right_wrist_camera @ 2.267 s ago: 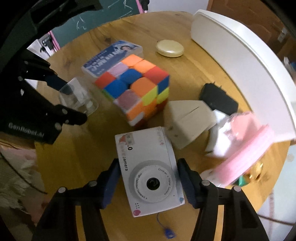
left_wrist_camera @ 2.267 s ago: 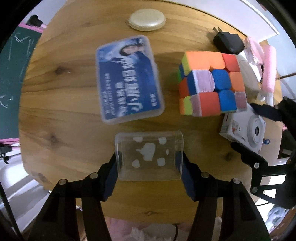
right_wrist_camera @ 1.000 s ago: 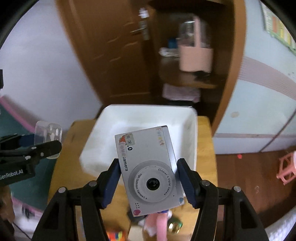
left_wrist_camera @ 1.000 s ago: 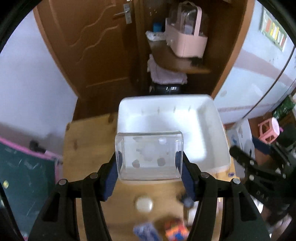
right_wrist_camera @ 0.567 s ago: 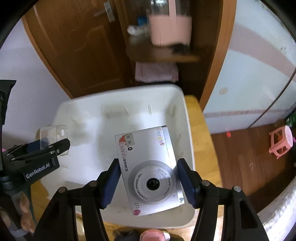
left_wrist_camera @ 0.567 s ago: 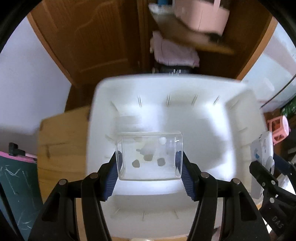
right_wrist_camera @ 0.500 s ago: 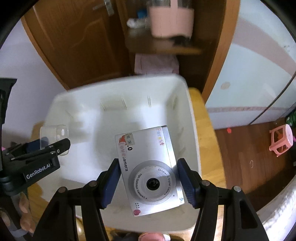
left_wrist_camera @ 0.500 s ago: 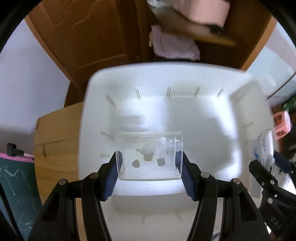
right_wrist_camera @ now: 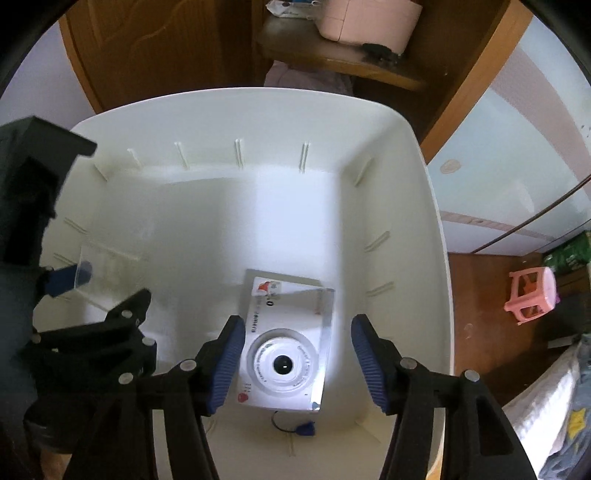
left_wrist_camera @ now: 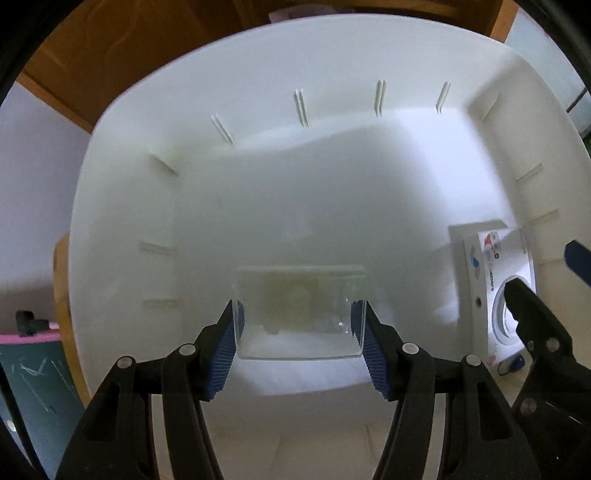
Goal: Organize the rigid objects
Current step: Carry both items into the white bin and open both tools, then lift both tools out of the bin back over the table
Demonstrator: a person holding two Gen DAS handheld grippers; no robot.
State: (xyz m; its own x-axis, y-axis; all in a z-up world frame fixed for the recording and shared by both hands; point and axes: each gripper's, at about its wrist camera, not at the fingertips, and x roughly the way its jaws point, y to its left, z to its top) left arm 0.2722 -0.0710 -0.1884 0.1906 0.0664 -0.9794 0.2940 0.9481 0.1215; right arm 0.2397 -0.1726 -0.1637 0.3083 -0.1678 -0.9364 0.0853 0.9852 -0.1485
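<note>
A clear plastic box sits between the blue pads of my left gripper, which is shut on it low inside the white bin. The white toy camera lies lens-up on the bin's floor, smaller than before. My right gripper hangs over it, open; a gap shows between the right pad and the camera's edge. The left wrist view shows the camera at the bin's right wall under the right gripper. The right wrist view shows the left gripper with the clear box.
The bin stands on a wooden table in front of a brown door. A shelf holds a pink basket. A pink stool stands on the floor at the right, and a green chalkboard is at the left.
Both grippers sank into the white bin, which now fills the views. The camera has left the right gripper's pads and lies on the bin floor. The clear box stays in the left grip.
</note>
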